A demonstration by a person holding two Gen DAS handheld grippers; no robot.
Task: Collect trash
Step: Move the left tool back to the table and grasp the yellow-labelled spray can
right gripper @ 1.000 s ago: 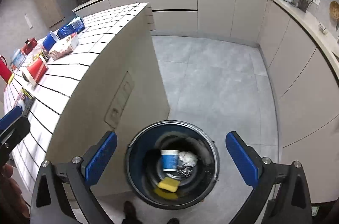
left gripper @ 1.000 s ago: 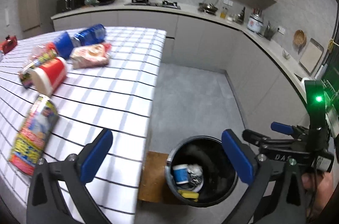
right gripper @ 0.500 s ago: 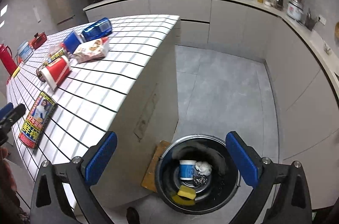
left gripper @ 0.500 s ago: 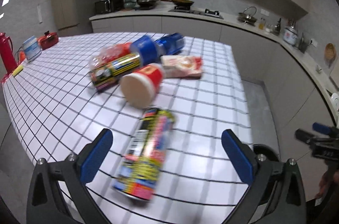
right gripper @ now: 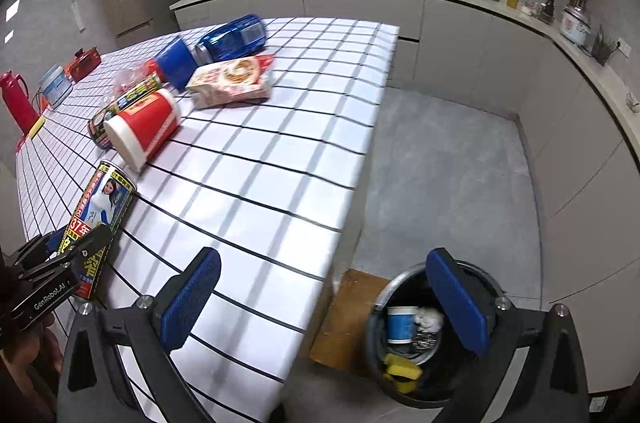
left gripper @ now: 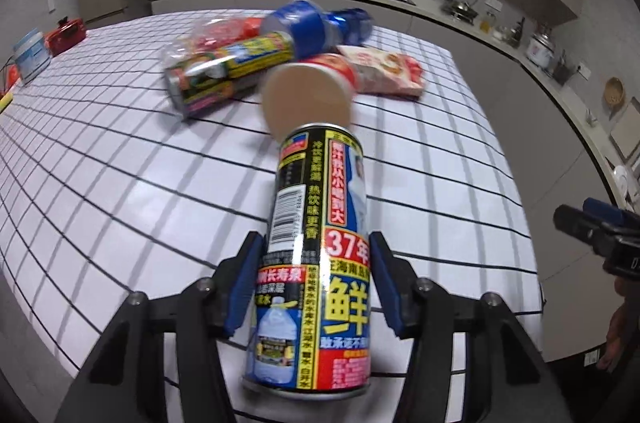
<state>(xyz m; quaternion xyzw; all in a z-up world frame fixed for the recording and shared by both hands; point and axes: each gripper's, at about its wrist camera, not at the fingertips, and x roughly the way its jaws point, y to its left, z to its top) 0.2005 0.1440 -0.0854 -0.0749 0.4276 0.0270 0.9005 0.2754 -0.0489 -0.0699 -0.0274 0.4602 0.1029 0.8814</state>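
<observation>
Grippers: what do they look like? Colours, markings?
Both match: black angular frames with silver screws and flat blue pads. The left gripper seen from the right wrist carries white "GenRobot.AI" lettering on its side. The right gripper has textured pads. No cables or sleeves visible.

Left gripper (left gripper: 316, 287) fingers closing around drink can (left gripper: 316, 255) on table (left gripper: 120, 183).

Can (left gripper: 316, 263) on table (left gripper: 120, 183) btwn L fingers (left gripper: 244, 287); bin (right gripper: 432, 335) on floor beside.
</observation>
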